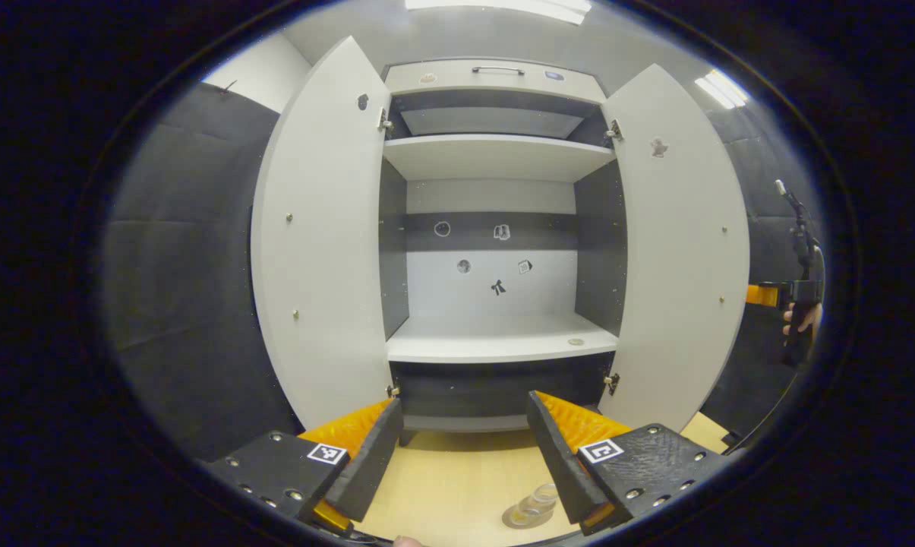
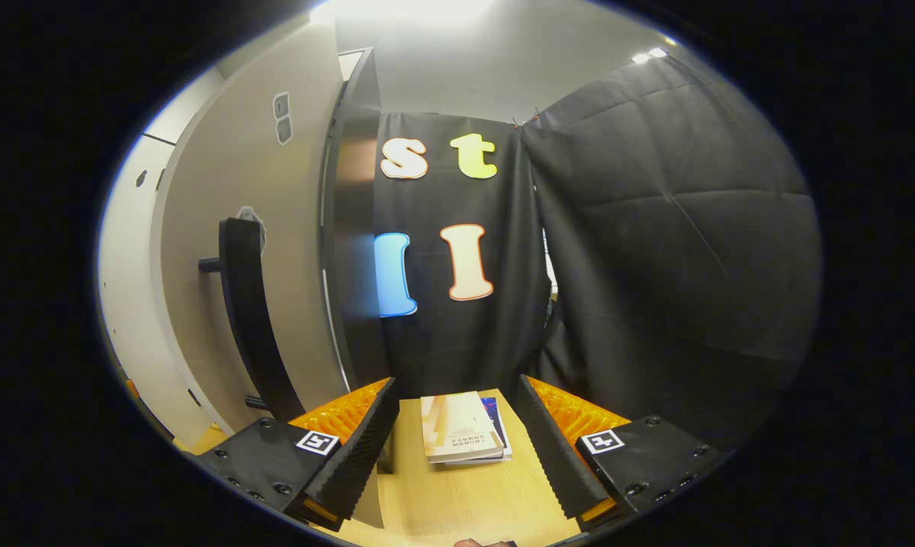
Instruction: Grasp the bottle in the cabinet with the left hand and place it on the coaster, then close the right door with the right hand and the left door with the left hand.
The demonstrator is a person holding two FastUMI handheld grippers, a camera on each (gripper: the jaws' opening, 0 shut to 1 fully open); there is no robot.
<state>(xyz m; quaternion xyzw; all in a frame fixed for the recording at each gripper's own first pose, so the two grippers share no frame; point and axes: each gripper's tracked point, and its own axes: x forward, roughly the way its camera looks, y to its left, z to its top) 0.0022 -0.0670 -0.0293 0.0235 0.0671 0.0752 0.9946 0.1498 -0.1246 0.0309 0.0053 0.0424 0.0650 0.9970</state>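
The white cabinet [image 1: 495, 156] stands with both doors wide, its shelves bare. A clear bottle [image 1: 539, 500] rests on a round coaster [image 1: 516, 520] on the wooden table, low down beside my left gripper's [image 1: 465, 425] right finger, which hides part of it. That gripper is open and holds nothing, facing the cabinet's middle. The left door [image 1: 320, 243] and right door [image 1: 681, 251] swing out toward me. My right gripper [image 2: 457, 410] is open too, just right of the right door's outer face [image 2: 222, 190] and its black handle [image 2: 248, 319]. The right gripper [image 1: 795, 296] also shows past that door's edge, held by a hand.
Two books [image 2: 463, 437] lie stacked on the wooden table [image 2: 457, 501] ahead of the right gripper. Black cloth walls close in the booth. A small round disc [image 1: 575, 342] lies on the lower shelf [image 1: 495, 346]. A drawer with a handle [image 1: 497, 70] tops the cabinet.
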